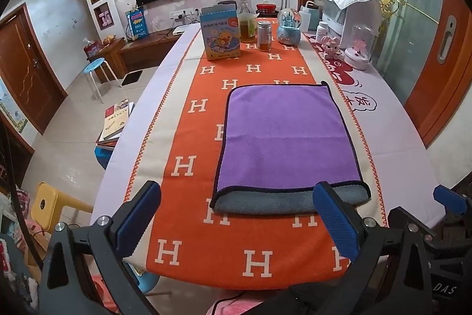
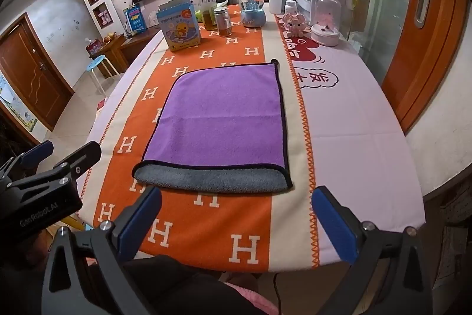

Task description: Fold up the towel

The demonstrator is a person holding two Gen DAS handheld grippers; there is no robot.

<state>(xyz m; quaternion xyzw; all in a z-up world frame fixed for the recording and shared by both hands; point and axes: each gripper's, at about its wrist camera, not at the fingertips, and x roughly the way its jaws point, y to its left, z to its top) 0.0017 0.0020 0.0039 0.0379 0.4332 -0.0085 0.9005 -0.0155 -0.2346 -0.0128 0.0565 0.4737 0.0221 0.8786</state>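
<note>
One fold looks done: the towel (image 1: 283, 138) lies doubled, purple over grey, on the orange runner (image 1: 188, 214) near the table's near edge. Left gripper (image 1: 236, 223) and right gripper (image 2: 236, 223) hover wide, empty; further folds may remain.

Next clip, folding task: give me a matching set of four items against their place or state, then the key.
Items:
1. purple microfibre towel with grey underside
2. blue cardboard box with a yellow duck
3. left claw
4. glass snow globe on a blue base

Descriptions:
A. open, holding nothing
B. folded once, grey strip showing at the near edge
C. standing at the far end, left of the bottles
D. at the far end, right of the brown-filled jar

Pairs: 1-B, 2-C, 3-A, 4-D
</note>
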